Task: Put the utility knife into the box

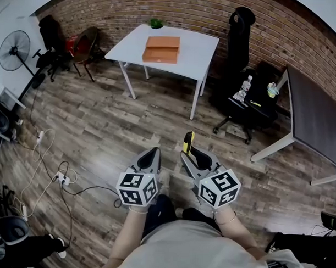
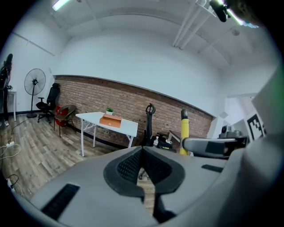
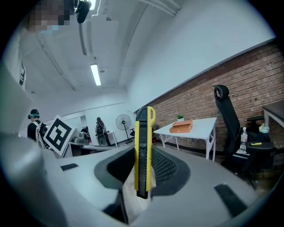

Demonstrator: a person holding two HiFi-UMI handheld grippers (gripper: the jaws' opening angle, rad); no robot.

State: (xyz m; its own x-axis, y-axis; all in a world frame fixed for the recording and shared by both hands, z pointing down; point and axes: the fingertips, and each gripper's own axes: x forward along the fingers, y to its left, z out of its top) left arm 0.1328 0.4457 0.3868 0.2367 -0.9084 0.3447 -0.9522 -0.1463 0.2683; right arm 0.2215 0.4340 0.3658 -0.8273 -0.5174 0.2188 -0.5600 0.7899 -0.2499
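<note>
**Carry step: knife gripped, box well away**

The right tool (image 3: 143,174) is clamped on the yellow-and-black utility knife (image 3: 143,150). The pads hold its lower body and the knife stands upright between them, loop end up. The jaws sit part-way apart, set by the knife's width. The left tool (image 2: 143,153) is closed pad to pad with nothing in it. Both tools are held low in front of the person, over the wooden plank floor (image 1: 102,128).

The target is the flat orange cardboard box (image 1: 161,49), which lies on the white surface (image 1: 201,46) by the brick wall, well apart from both tools. I can't tell from here whether its top is open.

My read is that the pick is done and this is transport. The insertion has not started.

Next move calls for:
- Close the gap to the surface and bring the right tool over the box.
- Tip the knife from upright to roughly flat, lower it inside, then release.
- If the box turns out to be closed, the left tool is free to lift the lid first.

Watch point — the grip is low on the body, so the knife could pivot during the tilt.
</note>
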